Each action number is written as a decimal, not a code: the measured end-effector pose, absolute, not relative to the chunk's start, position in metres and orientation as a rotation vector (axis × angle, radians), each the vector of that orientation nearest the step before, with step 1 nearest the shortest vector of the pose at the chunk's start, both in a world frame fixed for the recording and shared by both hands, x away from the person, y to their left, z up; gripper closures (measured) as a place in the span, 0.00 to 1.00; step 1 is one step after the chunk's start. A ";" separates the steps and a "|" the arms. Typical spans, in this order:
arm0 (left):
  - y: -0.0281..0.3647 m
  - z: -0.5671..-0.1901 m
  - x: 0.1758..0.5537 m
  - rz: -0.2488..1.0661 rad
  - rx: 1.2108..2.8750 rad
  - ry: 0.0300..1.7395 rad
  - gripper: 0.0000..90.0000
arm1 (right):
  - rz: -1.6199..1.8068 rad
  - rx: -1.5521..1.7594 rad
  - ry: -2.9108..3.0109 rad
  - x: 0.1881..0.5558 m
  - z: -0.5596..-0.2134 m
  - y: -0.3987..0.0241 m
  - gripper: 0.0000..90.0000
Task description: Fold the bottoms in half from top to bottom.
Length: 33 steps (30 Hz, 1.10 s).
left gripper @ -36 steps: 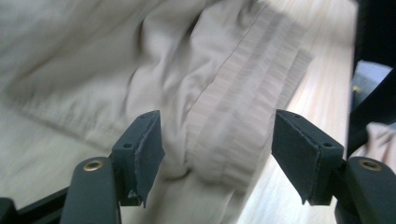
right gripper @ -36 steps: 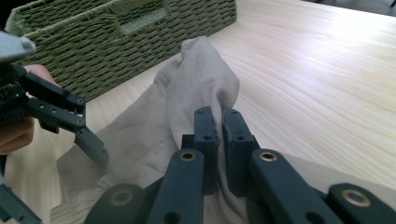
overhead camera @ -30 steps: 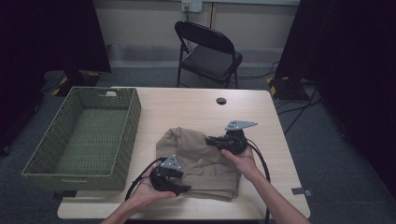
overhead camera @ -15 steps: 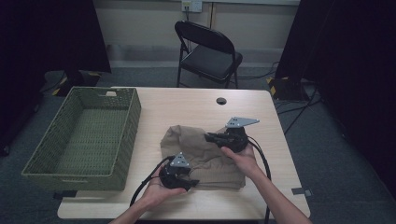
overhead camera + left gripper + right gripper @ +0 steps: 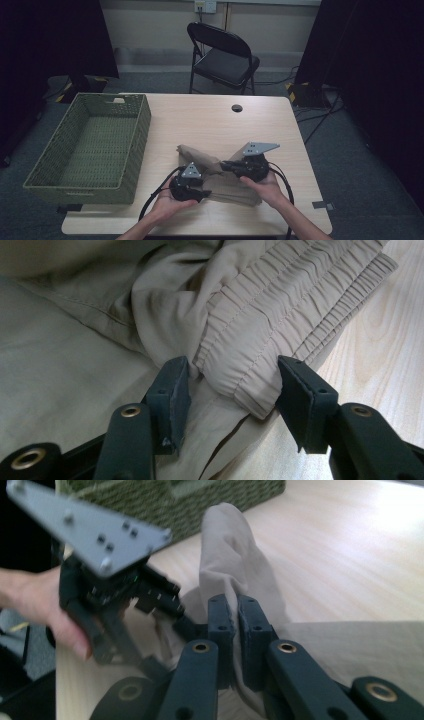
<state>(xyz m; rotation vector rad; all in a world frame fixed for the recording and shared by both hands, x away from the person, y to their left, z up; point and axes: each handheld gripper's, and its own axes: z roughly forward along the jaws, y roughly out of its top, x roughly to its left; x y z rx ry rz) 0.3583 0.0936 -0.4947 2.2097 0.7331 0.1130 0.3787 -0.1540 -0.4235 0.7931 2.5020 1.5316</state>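
At the near edge of the table (image 5: 210, 115), the right gripper (image 5: 227, 165) pinches a raised fold of the tan trousers (image 5: 235, 190) while the left gripper (image 5: 206, 185), jaws wide apart, straddles their elastic waistband (image 5: 280, 335), which runs lengthwise directly ahead.

Bare table (image 5: 215, 125) lies open beyond the cloth (image 5: 200, 154), up to the chair (image 5: 222, 55). The basket (image 5: 87, 145) walls off the left side. The two grippers crowd close together over the cloth.
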 end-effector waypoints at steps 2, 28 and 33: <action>0.093 -0.495 0.358 0.123 2.209 0.730 0.53 | 1.505 0.795 2.519 0.372 -0.429 -0.152 0.96; 0.100 -0.488 0.352 0.108 2.211 0.740 0.63 | 1.316 0.860 2.640 0.356 -0.484 -0.148 0.96; 0.111 -0.473 0.348 0.130 2.113 0.741 0.66 | 1.321 0.827 2.620 0.369 -0.486 -0.152 0.96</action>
